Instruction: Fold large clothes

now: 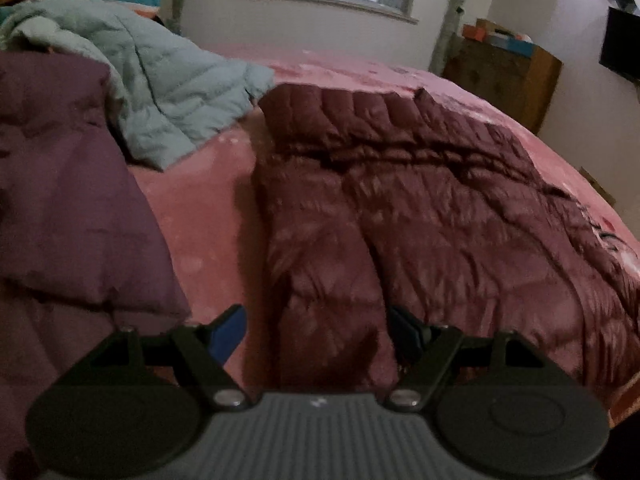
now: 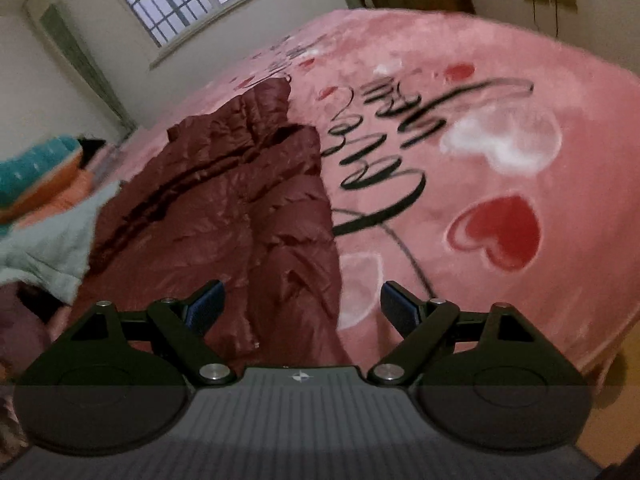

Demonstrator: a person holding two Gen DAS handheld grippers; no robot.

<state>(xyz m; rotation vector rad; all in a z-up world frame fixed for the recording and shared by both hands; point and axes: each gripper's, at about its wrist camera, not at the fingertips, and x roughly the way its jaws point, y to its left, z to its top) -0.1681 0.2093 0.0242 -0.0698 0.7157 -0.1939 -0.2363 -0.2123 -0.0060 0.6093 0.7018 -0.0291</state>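
Note:
A dark maroon quilted down jacket lies spread flat on the pink bed blanket. It also shows in the right wrist view. My left gripper is open and empty, hovering over the jacket's near left edge. My right gripper is open and empty above the jacket's near right edge, where it meets the blanket.
A pale mint quilted jacket lies crumpled at the far left, and a purple garment lies at the near left. A wooden cabinet stands beyond the bed. The bed's right edge drops to the floor.

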